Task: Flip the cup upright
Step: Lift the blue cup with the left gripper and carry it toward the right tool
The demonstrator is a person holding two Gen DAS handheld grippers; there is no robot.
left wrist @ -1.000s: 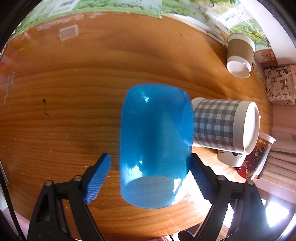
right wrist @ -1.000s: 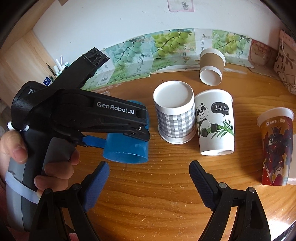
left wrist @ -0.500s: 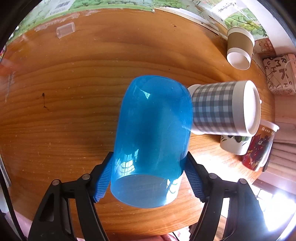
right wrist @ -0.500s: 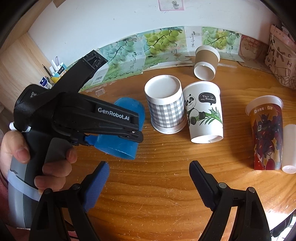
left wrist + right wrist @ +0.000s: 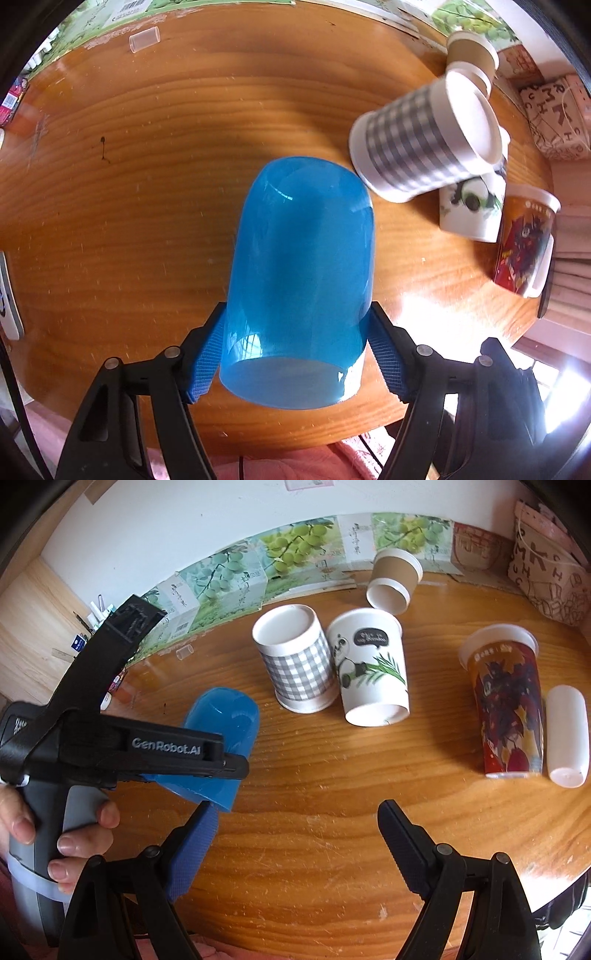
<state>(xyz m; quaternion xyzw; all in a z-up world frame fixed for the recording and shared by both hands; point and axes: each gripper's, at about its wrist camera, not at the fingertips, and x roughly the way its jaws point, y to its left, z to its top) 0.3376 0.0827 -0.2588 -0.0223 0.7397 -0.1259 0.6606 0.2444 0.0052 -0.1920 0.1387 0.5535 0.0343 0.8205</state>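
A translucent blue plastic cup (image 5: 299, 258) is held in my left gripper (image 5: 295, 354), whose blue pads press its sides near the open rim. The cup is lifted off the wooden table (image 5: 147, 184) and tilted, its closed bottom pointing away from the camera. In the right wrist view the cup (image 5: 218, 734) shows at the left, partly hidden behind the black left gripper body (image 5: 122, 749). My right gripper (image 5: 295, 842) is open and empty above the table's front part.
Upside-down paper cups stand together: a grey checked one (image 5: 295, 661), a panda one (image 5: 369, 668), a brown one (image 5: 393, 579), a red printed one (image 5: 506, 705). A white tube (image 5: 567, 734) lies beside the red one. A small clear vial (image 5: 144, 38) lies far back.
My left gripper closed on the blue cup, lifted it off the table and tilted it. The right gripper stayed open and drew back slightly.
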